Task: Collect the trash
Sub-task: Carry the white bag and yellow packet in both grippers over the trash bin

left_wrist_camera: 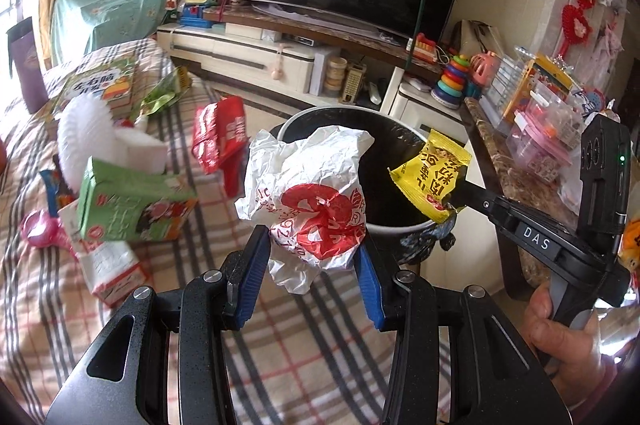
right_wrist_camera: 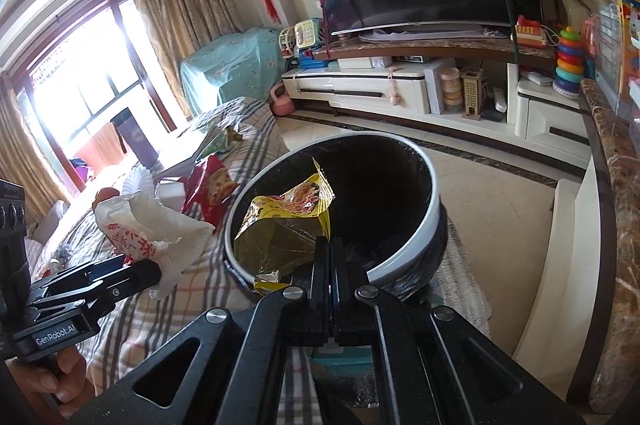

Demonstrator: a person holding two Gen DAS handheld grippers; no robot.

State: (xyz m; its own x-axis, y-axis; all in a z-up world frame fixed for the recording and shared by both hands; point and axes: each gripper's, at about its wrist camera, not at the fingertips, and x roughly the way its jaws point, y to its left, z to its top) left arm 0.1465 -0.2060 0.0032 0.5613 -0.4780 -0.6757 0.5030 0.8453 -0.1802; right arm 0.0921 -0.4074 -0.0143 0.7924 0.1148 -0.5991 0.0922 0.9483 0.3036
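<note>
My left gripper (left_wrist_camera: 314, 249) is shut on a crumpled white wrapper with red print (left_wrist_camera: 308, 197), held just in front of the white-rimmed bin with a black liner (left_wrist_camera: 400, 225). The wrapper also shows in the right wrist view (right_wrist_camera: 148, 225). My right gripper (right_wrist_camera: 330, 245) is shut on a yellow snack packet (right_wrist_camera: 288, 221) and holds it over the near rim of the bin (right_wrist_camera: 408, 253). In the left wrist view the packet (left_wrist_camera: 430, 177) hangs over the bin's right rim.
On the plaid-covered table (left_wrist_camera: 300, 365) lie a red snack bag (left_wrist_camera: 220, 141), a green carton (left_wrist_camera: 132, 205), a white brush (left_wrist_camera: 86, 141), a green wrapper (left_wrist_camera: 164, 93) and a book (left_wrist_camera: 100, 83). A marble counter (right_wrist_camera: 624, 245) stands at the right; a TV cabinet (right_wrist_camera: 380, 89) stands behind.
</note>
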